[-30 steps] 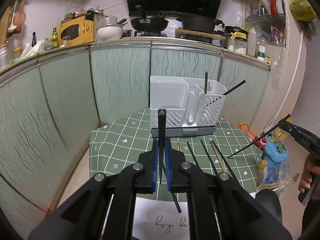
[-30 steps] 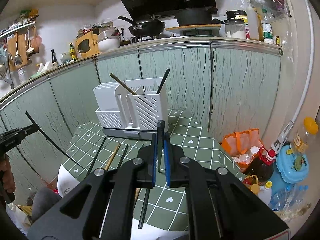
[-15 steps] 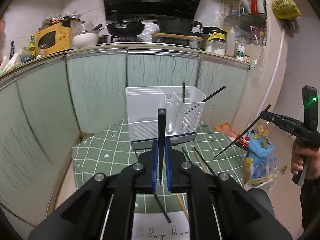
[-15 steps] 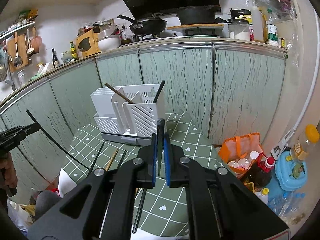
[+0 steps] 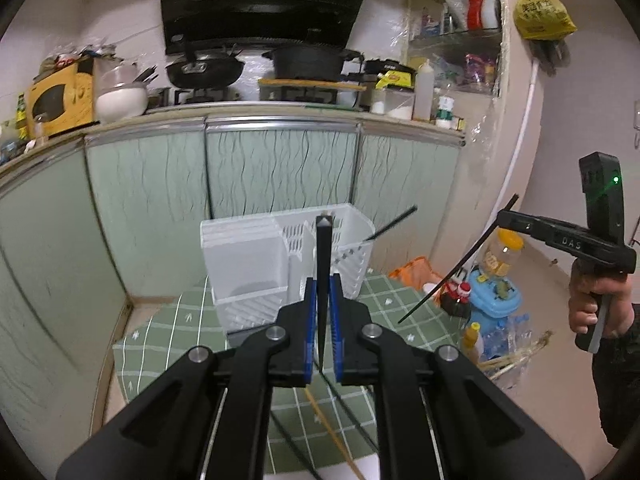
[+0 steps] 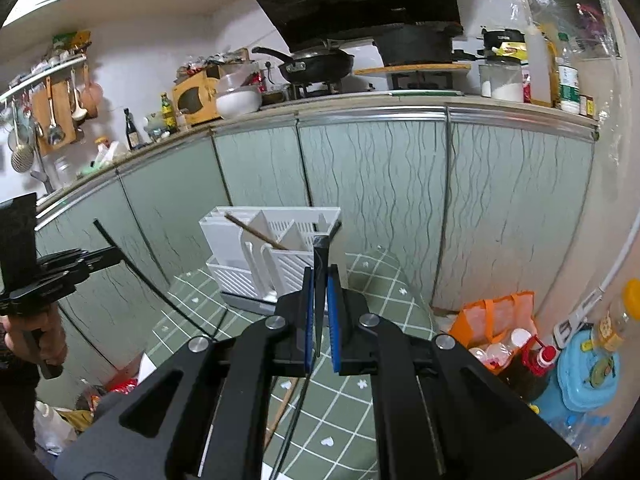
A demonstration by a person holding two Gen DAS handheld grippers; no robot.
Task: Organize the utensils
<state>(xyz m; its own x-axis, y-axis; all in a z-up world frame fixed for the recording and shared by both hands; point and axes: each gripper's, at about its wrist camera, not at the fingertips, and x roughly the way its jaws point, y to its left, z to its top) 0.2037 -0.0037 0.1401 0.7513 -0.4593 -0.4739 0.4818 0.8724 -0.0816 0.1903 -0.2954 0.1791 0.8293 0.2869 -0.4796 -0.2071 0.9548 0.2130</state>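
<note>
A white slotted utensil caddy (image 5: 248,264) (image 6: 240,240) stands on a small table under a green checked cloth (image 5: 168,332) (image 6: 372,276). My left gripper (image 5: 322,292) is shut on a black chopstick (image 5: 323,248), raised in front of the caddy. My right gripper (image 6: 320,284) is shut on another black chopstick (image 6: 320,264), also lifted before the caddy. Each gripper shows in the other's view, with its chopstick slanting down: the right gripper (image 5: 506,218), the left gripper (image 6: 108,256). One brown chopstick (image 6: 256,234) and one black chopstick (image 5: 394,226) lean in the caddy.
Loose chopsticks (image 5: 332,436) (image 6: 280,412) lie on the cloth below the grippers. Green cabinet fronts (image 5: 280,168) close in behind the table. Bottles, an orange bag (image 6: 496,316) and a blue toy (image 6: 588,372) crowd the floor on the right.
Both grippers have risen with their chopsticks still clamped. The caddy now sits lower in both views. In the left view the right gripper has come up higher.
</note>
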